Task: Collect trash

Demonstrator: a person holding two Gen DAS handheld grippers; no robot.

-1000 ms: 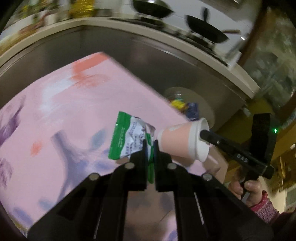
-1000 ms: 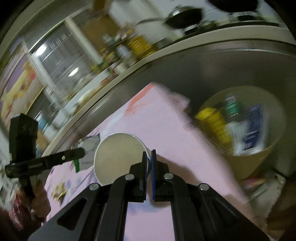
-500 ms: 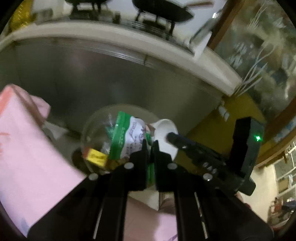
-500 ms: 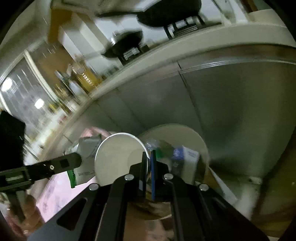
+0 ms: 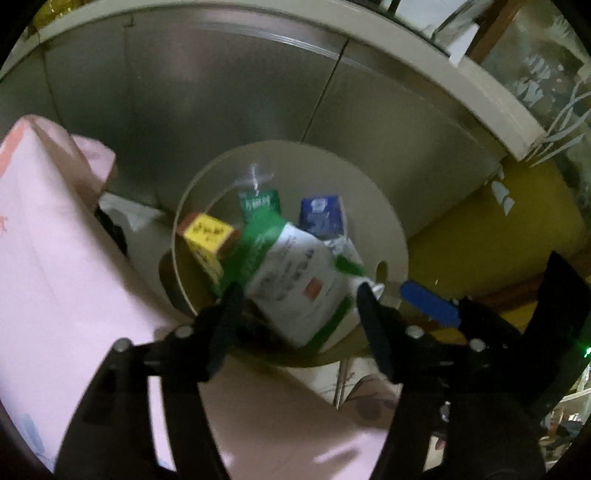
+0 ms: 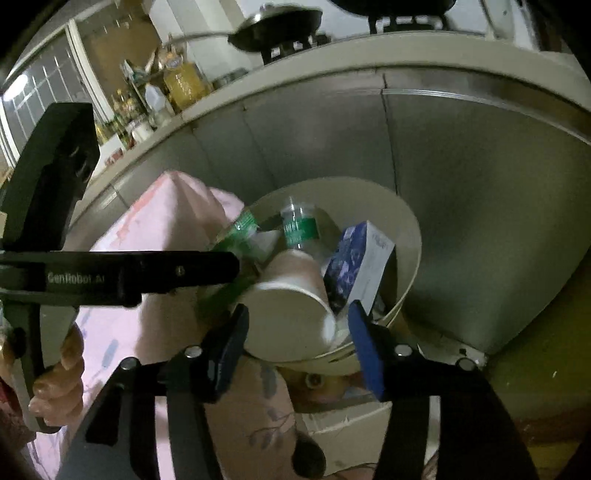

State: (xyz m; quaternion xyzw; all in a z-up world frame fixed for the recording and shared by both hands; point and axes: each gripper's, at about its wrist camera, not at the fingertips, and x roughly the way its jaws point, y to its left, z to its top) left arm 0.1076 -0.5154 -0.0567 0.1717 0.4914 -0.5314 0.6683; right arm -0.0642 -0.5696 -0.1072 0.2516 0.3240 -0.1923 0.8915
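Note:
A round beige trash bin (image 5: 391, 229) stands on the floor beside the pink-clothed table (image 5: 55, 277). My left gripper (image 5: 297, 295) is open right above the bin, and the green-and-white wrapper (image 5: 295, 280) is loose between its fingers, dropping in. My right gripper (image 6: 295, 317) is open over the same bin (image 6: 410, 266), and the paper cup (image 6: 291, 306) lies free on its side in the bin mouth. A yellow box (image 5: 208, 232), a blue carton (image 5: 323, 218) and a green-labelled bottle (image 6: 299, 227) lie inside the bin.
A steel cabinet front (image 5: 221, 110) stands behind the bin, under a counter with pans (image 6: 280, 26) and bottles. The left gripper's body (image 6: 122, 273) crosses the right wrist view at the left. Yellow floor (image 5: 498, 236) lies to the right of the bin.
Both grippers moved from over the table to above the bin and opened. The wrapper and the paper cup were let go and now fall into the bin.

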